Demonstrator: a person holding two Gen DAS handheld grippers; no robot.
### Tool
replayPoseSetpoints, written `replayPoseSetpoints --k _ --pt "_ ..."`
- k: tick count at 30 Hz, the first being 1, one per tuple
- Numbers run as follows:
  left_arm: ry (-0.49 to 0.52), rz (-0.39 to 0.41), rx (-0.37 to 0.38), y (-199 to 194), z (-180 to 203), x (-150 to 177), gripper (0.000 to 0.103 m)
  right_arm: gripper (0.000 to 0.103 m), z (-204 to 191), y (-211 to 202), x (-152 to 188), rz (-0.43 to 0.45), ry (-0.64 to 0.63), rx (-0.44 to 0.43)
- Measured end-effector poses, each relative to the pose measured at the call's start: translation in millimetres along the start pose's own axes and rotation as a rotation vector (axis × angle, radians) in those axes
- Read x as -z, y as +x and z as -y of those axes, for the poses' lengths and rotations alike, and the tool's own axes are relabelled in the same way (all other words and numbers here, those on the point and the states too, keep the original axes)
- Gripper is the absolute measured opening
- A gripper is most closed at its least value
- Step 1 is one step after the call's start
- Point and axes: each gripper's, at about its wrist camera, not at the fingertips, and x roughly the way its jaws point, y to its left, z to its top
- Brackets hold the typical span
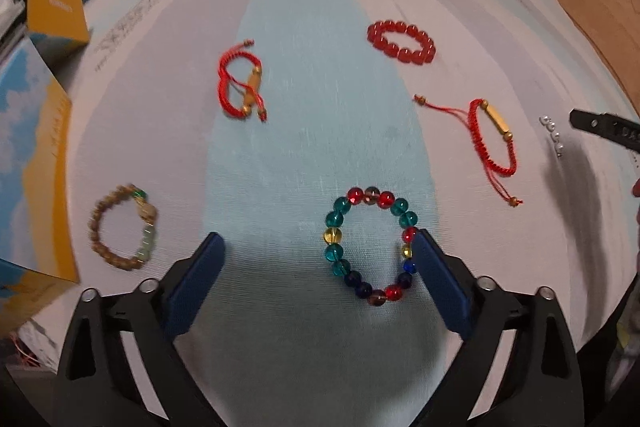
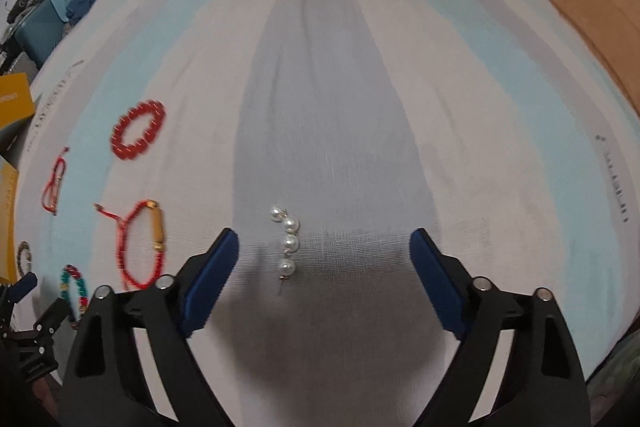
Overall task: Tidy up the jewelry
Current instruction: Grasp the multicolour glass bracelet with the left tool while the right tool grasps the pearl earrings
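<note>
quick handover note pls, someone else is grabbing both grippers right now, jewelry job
Left gripper: open, empty, low over the multicolour bead bracelet, its right finger at the beads.
Right gripper: open, empty, the pearl strand between its fingers.
Loose on the striped cloth: red bead bracelet, two red cord bracelets, brown bead bracelet.
Done: nothing gathered that I can see.
Left: all six pieces.

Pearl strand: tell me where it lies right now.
The pearl strand lies on the striped cloth between the open right gripper fingers, nearer the left one, in the right wrist view; the red cord bracelet is its nearest neighbour, to the left.
</note>
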Motion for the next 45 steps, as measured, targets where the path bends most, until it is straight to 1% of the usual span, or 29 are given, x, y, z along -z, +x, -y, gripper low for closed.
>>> replayPoseSetpoints --k 4,6,10,12,13,15,16,18,19,20,21,22,24,25,26,27,31,45 --pt "0.017 -0.026 -0.011 15 2 5 0.084 0.079 -5 20 4 -0.028 -0.009 -0.014" --pt "0.020 -0.023 -0.013 19 2 6 0.085 0.075 -8 27 6 -0.039 -0.012 -0.019" --pt "0.011 -0.024 -0.013 22 0 7 0.082 0.074 -13 37 12 -0.041 -0.017 -0.005" --pt "0.009 -0.022 -0.019 22 -1 8 0.077 0.067 -13 36 13 -0.038 -0.010 -0.012" --pt "0.009 -0.023 -0.022 22 -1 8 0.075 0.065 -13 35 14 -0.036 -0.013 -0.015" --pt "0.012 -0.021 -0.025 21 0 8 0.067 0.056 -16 33 16 -0.034 -0.028 -0.011" --pt "0.011 -0.021 -0.027 21 0 8 0.065 0.053 -18 33 17 -0.033 -0.032 -0.010" --pt "0.011 -0.024 -0.027 20 1 7 0.054 0.044 -17 29 21 -0.033 -0.035 -0.011" --pt "0.016 -0.026 -0.030 19 3 7 0.051 0.041 -17 28 22 -0.034 -0.034 -0.011" --pt "0.022 -0.030 -0.030 18 4 7 0.043 0.036 -18 28 24 -0.035 -0.034 -0.010" --pt "0.029 -0.034 -0.027 18 7 7 0.033 0.032 -18 27 25 -0.037 -0.034 -0.009" --pt "0.032 -0.037 -0.026 17 9 6 0.028 0.029 -21 25 25 -0.039 -0.032 -0.008" --pt "0.036 -0.049 -0.030 18 10 5 0.016 0.020 -23 23 26 -0.043 -0.031 -0.001" --pt "0.034 -0.053 -0.027 18 10 4 0.013 0.018 -25 24 22 -0.044 -0.031 0.000" --pt "0.032 -0.058 -0.026 18 9 4 0.011 0.013 -25 23 22 -0.045 -0.028 0.000" --pt "0.032 -0.063 -0.022 18 9 2 0.011 0.011 -25 22 21 -0.046 -0.025 -0.001" --pt "0.030 -0.068 -0.013 14 6 1 0.009 0.011 -27 21 17 -0.045 -0.012 -0.010" --pt "0.019 -0.029 -0.024 -11 2 -6 0.009 0.011 -26 -14 13 0.011 0.006 -0.018"
